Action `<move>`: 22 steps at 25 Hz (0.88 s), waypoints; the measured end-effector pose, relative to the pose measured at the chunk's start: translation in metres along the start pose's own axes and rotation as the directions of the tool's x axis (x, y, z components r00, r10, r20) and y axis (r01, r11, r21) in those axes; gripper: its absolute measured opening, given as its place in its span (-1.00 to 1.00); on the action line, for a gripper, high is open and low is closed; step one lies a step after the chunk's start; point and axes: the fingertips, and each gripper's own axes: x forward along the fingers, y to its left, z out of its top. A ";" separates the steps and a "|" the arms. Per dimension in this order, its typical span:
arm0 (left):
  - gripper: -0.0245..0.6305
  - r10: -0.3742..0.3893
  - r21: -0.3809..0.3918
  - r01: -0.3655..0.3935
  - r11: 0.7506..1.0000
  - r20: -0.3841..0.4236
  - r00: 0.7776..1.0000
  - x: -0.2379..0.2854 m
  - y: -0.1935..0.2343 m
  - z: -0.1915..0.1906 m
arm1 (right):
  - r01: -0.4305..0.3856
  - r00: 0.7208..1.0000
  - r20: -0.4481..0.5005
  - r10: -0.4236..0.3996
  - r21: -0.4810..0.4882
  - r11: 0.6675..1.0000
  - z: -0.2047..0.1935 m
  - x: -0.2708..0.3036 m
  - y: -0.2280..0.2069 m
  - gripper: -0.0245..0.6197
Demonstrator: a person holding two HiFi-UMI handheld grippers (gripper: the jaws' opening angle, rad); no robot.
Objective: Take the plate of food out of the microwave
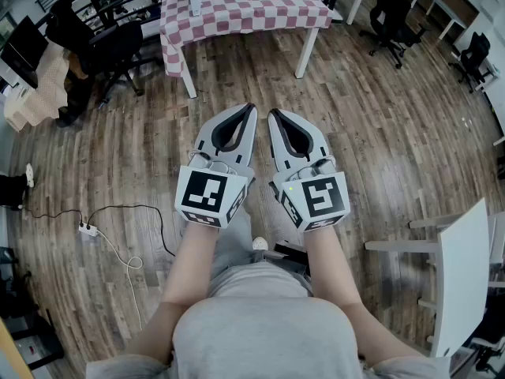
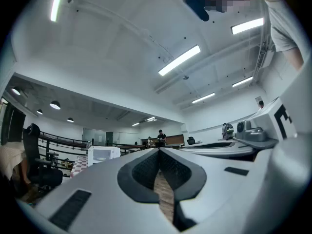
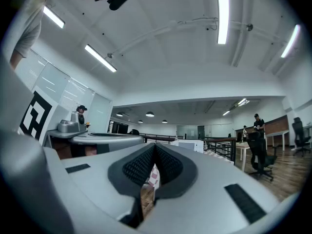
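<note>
We are holding the left gripper [image 1: 250, 109] and right gripper [image 1: 273, 114] side by side, jaws together, nothing clamped. Microwave [image 2: 103, 154] is standing on the checkered table [image 1: 268, 10], well ahead of both.

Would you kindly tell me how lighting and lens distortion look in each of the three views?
Head view: even light, sharp; the fisheye bows the brown plank floor near the edges. Left gripper view: black vignetted corners; the long ceiling strip light is blown out white. Right gripper view: same vignette, and the bright overhead tube light glares.
</note>
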 end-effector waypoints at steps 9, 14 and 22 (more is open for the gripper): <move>-0.93 0.005 -0.011 -0.005 1.000 -0.011 1.000 0.020 0.001 -0.007 | -0.016 1.000 -0.008 0.016 0.004 1.000 -0.009 0.010 -0.015 -0.84; -0.93 0.012 -0.005 -0.012 1.000 -0.014 1.000 0.034 0.012 -0.009 | -0.001 1.000 -0.005 0.002 0.048 0.999 -0.013 0.023 -0.029 -0.84; -0.92 0.013 -0.016 -0.013 1.000 -0.007 1.000 0.069 0.041 -0.014 | -0.014 1.000 -0.012 0.014 0.027 1.000 -0.021 0.060 -0.044 -0.84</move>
